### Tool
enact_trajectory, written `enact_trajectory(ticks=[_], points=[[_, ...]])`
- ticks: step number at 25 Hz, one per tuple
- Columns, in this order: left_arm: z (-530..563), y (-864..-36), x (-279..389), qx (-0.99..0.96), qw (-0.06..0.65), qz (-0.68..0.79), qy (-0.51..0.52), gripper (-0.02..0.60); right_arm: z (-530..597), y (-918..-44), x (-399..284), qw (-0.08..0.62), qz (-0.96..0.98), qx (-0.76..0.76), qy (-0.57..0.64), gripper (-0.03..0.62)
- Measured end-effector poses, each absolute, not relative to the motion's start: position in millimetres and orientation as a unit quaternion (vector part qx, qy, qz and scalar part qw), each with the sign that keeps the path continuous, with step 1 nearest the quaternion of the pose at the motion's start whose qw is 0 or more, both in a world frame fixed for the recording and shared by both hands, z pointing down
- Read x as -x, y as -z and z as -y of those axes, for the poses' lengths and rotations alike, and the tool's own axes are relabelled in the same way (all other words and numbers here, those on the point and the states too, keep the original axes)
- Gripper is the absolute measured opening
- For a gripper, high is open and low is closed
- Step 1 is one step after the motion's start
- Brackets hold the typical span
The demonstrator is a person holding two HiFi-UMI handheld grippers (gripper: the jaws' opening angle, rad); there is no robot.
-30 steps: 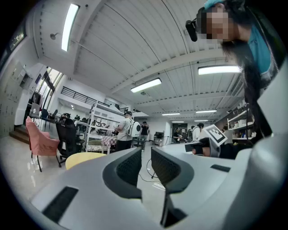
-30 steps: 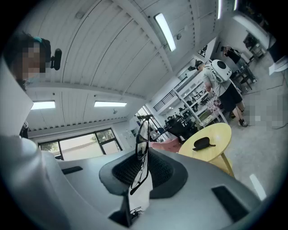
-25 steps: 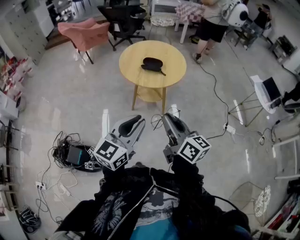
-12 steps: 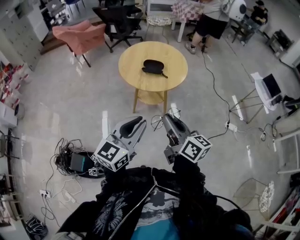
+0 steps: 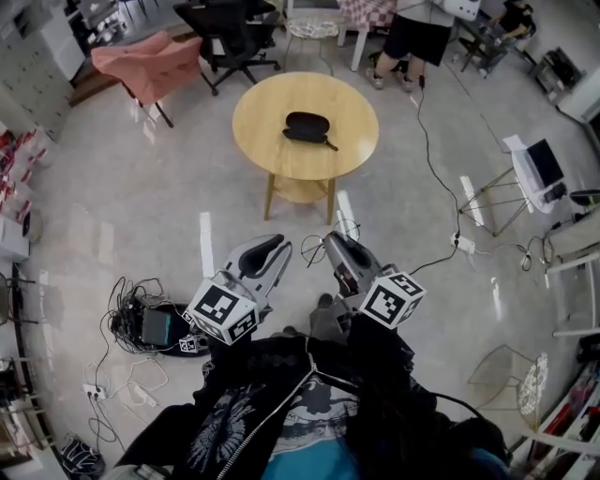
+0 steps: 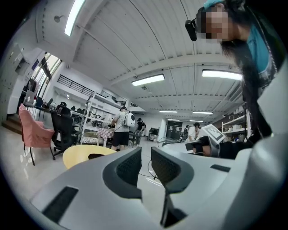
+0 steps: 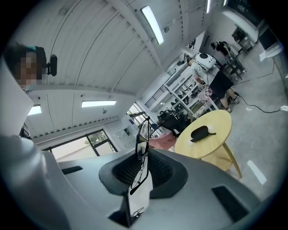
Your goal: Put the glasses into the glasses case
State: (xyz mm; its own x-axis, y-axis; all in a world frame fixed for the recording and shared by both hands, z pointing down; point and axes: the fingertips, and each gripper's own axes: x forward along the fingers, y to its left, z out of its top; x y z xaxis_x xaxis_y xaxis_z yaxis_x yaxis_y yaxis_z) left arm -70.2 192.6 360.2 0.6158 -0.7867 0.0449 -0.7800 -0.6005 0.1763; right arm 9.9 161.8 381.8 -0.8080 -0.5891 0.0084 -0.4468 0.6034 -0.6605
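A black glasses case (image 5: 305, 127) lies closed on a round yellow table (image 5: 262, 112) ahead of me. Thin-framed glasses (image 7: 143, 150) stand upright between the pads of my right gripper (image 7: 142, 167), which is shut on them; in the head view the glasses (image 5: 325, 236) stick out at that gripper's (image 5: 330, 246) tip. The case (image 7: 200, 132) and table (image 7: 216, 139) show to the right in the right gripper view. My left gripper (image 5: 270, 251) is held beside the right one, well short of the table. Its jaws (image 6: 145, 165) are shut with nothing between them.
A pink chair (image 5: 155, 61) and a black office chair (image 5: 228, 28) stand beyond the table's left. A person (image 5: 419, 33) stands at the far right. Tangled cables and a box (image 5: 150, 326) lie on the floor to my left; a stand with a laptop (image 5: 532, 171) is at the right.
I have stepped forward: the floor clutter has slid back in the head view. Both grippers stay side by side, the right one still holding the glasses.
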Motion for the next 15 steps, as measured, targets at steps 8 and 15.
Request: enact_trajectory(ticks=[8, 15], points=[[-130, -373, 64, -0.885, 0.096, 0.456, 0.009, 0.061, -91, -397, -22, 0.103, -0.886, 0.282, 0.354, 0.060], [-28, -369, 59, -0.860, 0.098, 0.500, 0.013, 0.061, 19, -398, -33, 0.087, -0.894, 0.249, 0.363, 0.060]])
